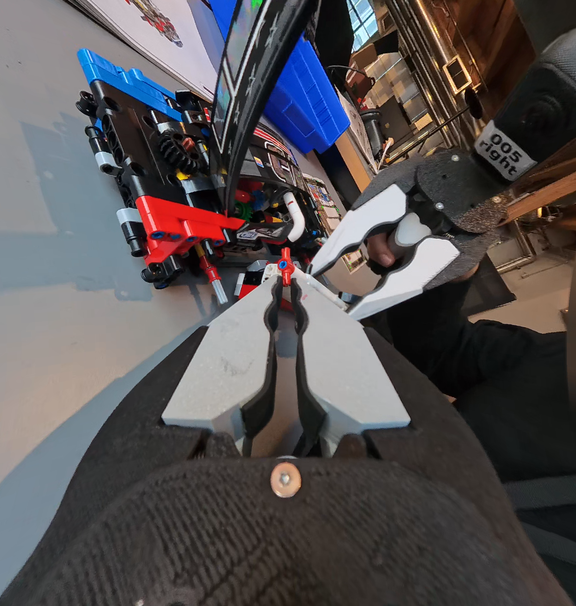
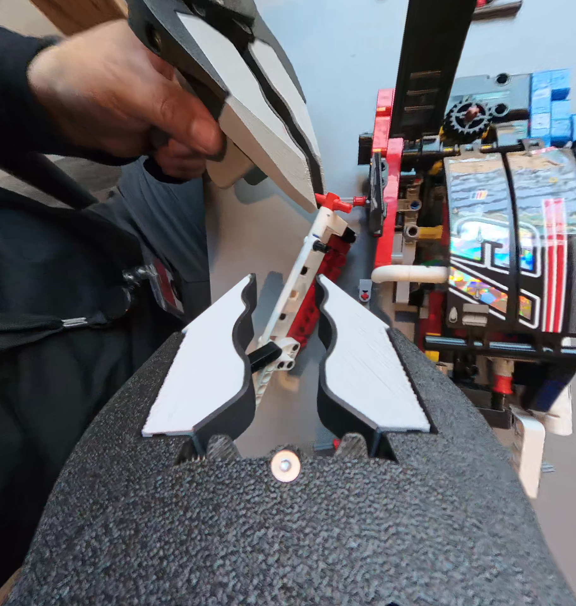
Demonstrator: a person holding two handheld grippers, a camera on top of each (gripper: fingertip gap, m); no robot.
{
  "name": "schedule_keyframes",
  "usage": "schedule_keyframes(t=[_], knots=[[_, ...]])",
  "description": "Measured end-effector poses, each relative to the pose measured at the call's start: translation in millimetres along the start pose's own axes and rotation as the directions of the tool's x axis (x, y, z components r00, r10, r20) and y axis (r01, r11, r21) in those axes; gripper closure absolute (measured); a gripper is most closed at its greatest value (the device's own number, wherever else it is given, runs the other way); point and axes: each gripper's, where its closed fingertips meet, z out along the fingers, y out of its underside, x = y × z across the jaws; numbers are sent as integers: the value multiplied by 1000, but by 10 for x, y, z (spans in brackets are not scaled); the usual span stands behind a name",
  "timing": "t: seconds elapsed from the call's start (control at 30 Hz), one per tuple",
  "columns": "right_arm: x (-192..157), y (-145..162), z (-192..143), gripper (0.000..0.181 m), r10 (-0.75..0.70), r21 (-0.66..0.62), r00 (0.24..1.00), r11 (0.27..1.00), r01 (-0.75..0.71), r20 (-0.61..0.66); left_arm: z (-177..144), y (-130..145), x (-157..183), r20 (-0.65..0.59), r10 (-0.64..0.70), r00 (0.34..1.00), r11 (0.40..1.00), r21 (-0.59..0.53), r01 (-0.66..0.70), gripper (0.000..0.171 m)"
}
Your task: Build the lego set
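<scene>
My left gripper (image 1: pixel 285 284) is shut on a small red cross connector (image 1: pixel 285 267) at the top end of a white and red sub-assembly (image 2: pixel 299 288). In the right wrist view it comes in from the upper left (image 2: pixel 316 203), still pinching the red connector (image 2: pixel 332 201). My right gripper (image 2: pixel 286 282) is open, its fingers on either side of the sub-assembly's white beam (image 1: pixel 322 288). A black pin on the beam lies against its left finger. The large black, red and blue Technic vehicle (image 1: pixel 168 183) lies on the grey table just beyond (image 2: pixel 477 229).
A blue bin (image 1: pixel 306 98) and an open instruction booklet (image 1: pixel 155 29) sit behind the vehicle. A long black stickered panel (image 1: pixel 247 82) rises from the vehicle. The grey table (image 1: pixel 50 295) stretches left. A person's dark sleeve (image 2: pixel 34 328) is close by. The gap from one gripper's tips to the other's is roughly 4 cm.
</scene>
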Motion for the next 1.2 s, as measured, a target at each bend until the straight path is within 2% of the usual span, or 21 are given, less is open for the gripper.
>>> schedule_keyframes(t=[0.1,0.23,0.47,0.67,0.73,0.8,0.83,0.9,0.97,1.0,1.07,1.1,1.2], knots=[[61,119,80,160,-48,-98,999,994,46,-15,4,35,12,-1,0,1000,1000,-15,0,170],[57,141,34,167,-62,-144,998,987,66,33,8,61,26,-10,-6,1000,1000,-26,6,170],[13,186,-3,169,-7,-151,978,988,40,210,40,121,43,-4,36,999,997,-67,-36,169],[-18,186,-23,170,-30,-118,963,991,64,266,28,127,96,-60,31,998,996,-84,-35,169],[-7,177,-31,171,-56,-110,965,990,87,255,-11,111,146,-105,48,993,994,-94,-58,161],[40,177,-33,171,-62,-118,970,989,92,234,-74,75,167,-90,170,981,978,-107,-179,149],[54,178,-34,172,-61,-123,970,988,91,234,-106,52,182,-72,260,963,956,-122,-267,143],[75,173,-28,172,-54,-134,970,987,88,239,-150,9,217,-34,466,884,866,-187,-464,123],[82,168,-16,172,-53,-149,967,984,92,248,-161,-34,257,-30,648,761,726,-275,-630,114],[84,167,-10,172,-51,-160,966,983,95,255,-153,-51,287,-53,715,697,651,-314,-691,115],[87,161,2,172,-38,-176,961,980,89,274,-127,-82,281,-118,802,586,502,-397,-768,119],[88,160,5,172,-32,-184,959,979,86,283,-111,-100,254,-148,821,552,445,-439,-780,118],[131,148,4,172,-29,-189,962,979,83,273,-48,-76,214,-255,821,512,320,-538,-780,121]])
